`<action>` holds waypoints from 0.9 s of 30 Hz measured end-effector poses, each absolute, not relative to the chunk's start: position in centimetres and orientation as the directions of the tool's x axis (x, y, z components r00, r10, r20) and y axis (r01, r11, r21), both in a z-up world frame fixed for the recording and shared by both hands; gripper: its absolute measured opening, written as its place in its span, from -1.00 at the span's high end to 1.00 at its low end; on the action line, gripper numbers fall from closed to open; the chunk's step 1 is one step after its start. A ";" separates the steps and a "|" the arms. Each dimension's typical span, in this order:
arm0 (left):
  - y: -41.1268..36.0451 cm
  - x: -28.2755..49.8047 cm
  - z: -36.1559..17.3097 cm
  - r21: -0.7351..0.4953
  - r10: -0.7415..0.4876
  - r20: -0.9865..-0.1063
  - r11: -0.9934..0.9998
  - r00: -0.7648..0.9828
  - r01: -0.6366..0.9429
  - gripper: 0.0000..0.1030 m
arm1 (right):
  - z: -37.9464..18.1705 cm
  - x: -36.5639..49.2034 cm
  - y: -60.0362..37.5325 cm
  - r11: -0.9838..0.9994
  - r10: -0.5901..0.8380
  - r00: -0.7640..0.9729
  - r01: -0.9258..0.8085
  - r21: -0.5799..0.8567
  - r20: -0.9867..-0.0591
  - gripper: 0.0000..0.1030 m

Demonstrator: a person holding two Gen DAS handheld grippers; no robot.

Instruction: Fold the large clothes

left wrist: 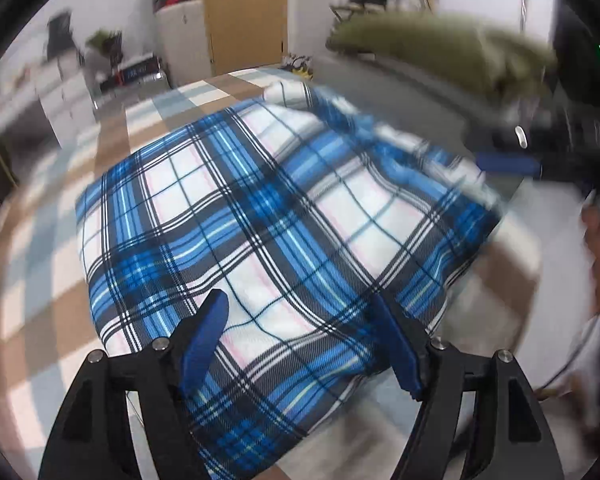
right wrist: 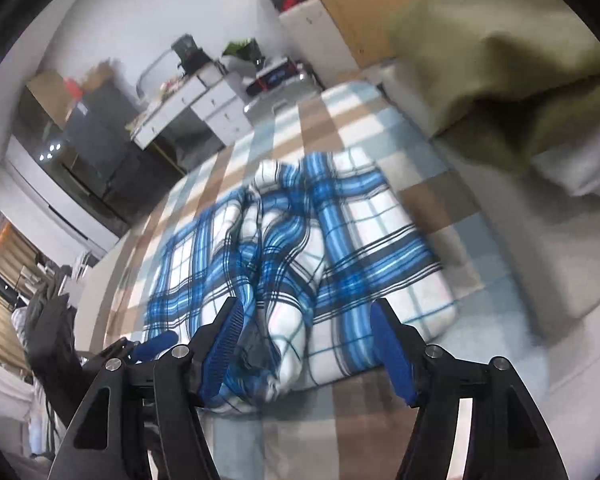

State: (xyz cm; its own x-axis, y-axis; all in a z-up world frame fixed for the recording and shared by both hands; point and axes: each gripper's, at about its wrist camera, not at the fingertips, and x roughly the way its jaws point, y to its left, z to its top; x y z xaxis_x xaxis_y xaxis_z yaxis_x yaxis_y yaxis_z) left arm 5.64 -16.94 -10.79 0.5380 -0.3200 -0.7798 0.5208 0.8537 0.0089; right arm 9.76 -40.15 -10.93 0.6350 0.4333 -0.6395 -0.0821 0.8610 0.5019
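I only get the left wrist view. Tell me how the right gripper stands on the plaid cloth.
Observer: The right gripper is open, its jaws astride the near end of the plaid cloth, with the pads not pressing on it.
Operator: Now describe the cloth's middle from that side.
Observer: A bunched ridge runs down the cloth's middle, from its far edge to between those jaws.
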 end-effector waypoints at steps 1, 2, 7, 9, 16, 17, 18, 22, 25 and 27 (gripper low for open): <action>-17.2 5.6 -10.6 0.008 -0.326 -0.776 0.852 0.540 0.524 -0.36 | -11.4 10.6 -39.6 0.850 0.460 0.613 -0.095 0.518 -0.643 -0.29; -17.1 5.6 -10.4 -0.020 -0.350 -0.769 0.850 0.535 0.527 -0.36 | -11.8 11.5 -39.1 0.843 0.477 0.600 -0.105 0.528 -0.642 -0.29; -13.8 6.8 -8.4 -0.278 -0.511 -0.696 0.839 0.504 0.467 -0.36 | -13.5 16.1 -36.9 0.829 0.524 0.528 -0.137 0.542 -0.669 -0.11; -12.3 7.2 -8.0 -0.343 -0.532 -0.669 0.840 0.518 0.420 -0.36 | -14.3 17.9 -36.2 0.818 0.545 0.505 -0.143 0.557 -0.670 0.09; -7.7 9.1 -8.2 -0.462 -0.501 -0.620 0.855 0.604 0.236 -0.36 | -12.4 18.1 -33.7 0.820 0.564 0.541 -0.280 0.499 -0.623 1.00; -7.2 9.4 -8.4 -0.474 -0.498 -0.618 0.853 0.609 0.217 -0.36 | -11.0 17.2 -33.6 0.816 0.571 0.576 -0.321 0.481 -0.584 1.00; -6.9 9.6 -8.6 -0.484 -0.498 -0.616 0.851 0.610 0.206 -0.36 | -9.8 16.3 -33.8 0.810 0.577 0.610 -0.348 0.471 -0.542 1.00; -5.2 9.7 -8.8 -0.504 -0.497 -0.610 0.844 0.617 0.183 -0.36 | -5.4 13.8 -36.3 0.828 0.531 0.742 -0.349 0.440 -0.410 1.00; -5.4 9.9 -9.4 -0.507 -0.497 -0.623 0.845 0.604 0.173 -0.36 | -6.4 14.6 -37.9 0.877 0.452 0.756 -0.279 0.391 -0.475 1.00; -5.9 10.0 -10.1 -0.509 -0.498 -0.637 0.845 0.589 0.164 -0.36 | -9.0 16.3 -37.9 0.906 0.400 0.712 -0.213 0.366 -0.577 0.89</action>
